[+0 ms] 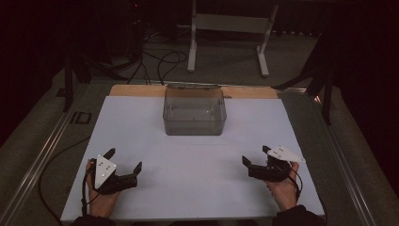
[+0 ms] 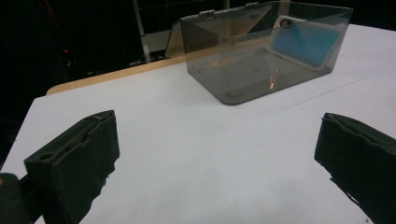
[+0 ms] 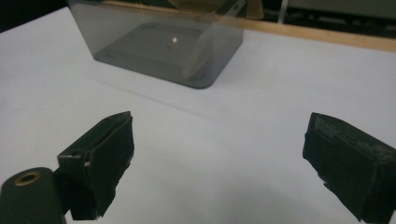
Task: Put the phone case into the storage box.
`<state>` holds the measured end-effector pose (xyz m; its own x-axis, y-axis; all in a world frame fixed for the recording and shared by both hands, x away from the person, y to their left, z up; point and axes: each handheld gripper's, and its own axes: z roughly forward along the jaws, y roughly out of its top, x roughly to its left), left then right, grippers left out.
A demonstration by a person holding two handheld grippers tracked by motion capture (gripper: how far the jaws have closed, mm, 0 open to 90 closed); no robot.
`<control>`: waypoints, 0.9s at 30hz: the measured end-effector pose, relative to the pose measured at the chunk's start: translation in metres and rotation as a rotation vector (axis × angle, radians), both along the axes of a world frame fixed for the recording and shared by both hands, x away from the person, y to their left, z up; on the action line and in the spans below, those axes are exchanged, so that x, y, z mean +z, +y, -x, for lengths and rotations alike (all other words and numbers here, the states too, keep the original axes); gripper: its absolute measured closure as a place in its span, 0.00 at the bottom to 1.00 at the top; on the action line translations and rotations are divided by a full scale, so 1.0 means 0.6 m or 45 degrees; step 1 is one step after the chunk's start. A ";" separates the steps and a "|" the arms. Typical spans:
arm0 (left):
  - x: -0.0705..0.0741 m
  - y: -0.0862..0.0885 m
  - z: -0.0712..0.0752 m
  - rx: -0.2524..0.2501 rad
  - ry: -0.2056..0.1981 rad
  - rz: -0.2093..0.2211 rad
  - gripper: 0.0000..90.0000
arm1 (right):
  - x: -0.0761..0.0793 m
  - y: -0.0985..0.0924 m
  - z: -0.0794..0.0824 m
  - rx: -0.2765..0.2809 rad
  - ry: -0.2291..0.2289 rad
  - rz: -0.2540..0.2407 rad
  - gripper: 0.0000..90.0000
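Left gripper (image 1: 124, 161) at 8 o'clock, right gripper (image 1: 255, 155) at 4: both spread wide, holding nothing. Box (image 1: 194, 112) at 12, upright, long axis crosswise.

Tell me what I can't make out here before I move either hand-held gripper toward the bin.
- Clear bin: the high view is too dim and its smoky walls too reflective to tell whether it holds anything.
- Blue patch on the bin's wall, left gripper view: reflection or object, cannot tell.
- Bin's far rim: cut off by the top edge in the right gripper view.
- Room beyond the table: lost in darkness.
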<state>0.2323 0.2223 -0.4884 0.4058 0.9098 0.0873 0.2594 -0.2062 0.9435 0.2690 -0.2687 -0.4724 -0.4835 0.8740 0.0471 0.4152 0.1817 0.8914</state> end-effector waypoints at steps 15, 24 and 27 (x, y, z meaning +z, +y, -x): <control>0.000 0.001 0.003 -0.002 -0.013 -0.001 0.01 | -0.018 -0.018 0.031 0.014 -0.102 -0.075 0.10; -0.003 0.004 0.003 0.003 -0.011 -0.017 0.01 | -0.028 -0.023 0.040 0.019 -0.130 -0.063 0.10; -0.003 0.003 0.002 0.007 -0.014 -0.017 0.01 | -0.030 -0.021 0.041 0.030 -0.136 -0.056 0.10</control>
<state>0.2308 0.2244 -0.4900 0.4000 0.9106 0.1041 0.2502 -0.2177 0.9434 0.2442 -0.2812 -0.4904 -0.5083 0.8606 0.0322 0.3137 0.1502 0.9376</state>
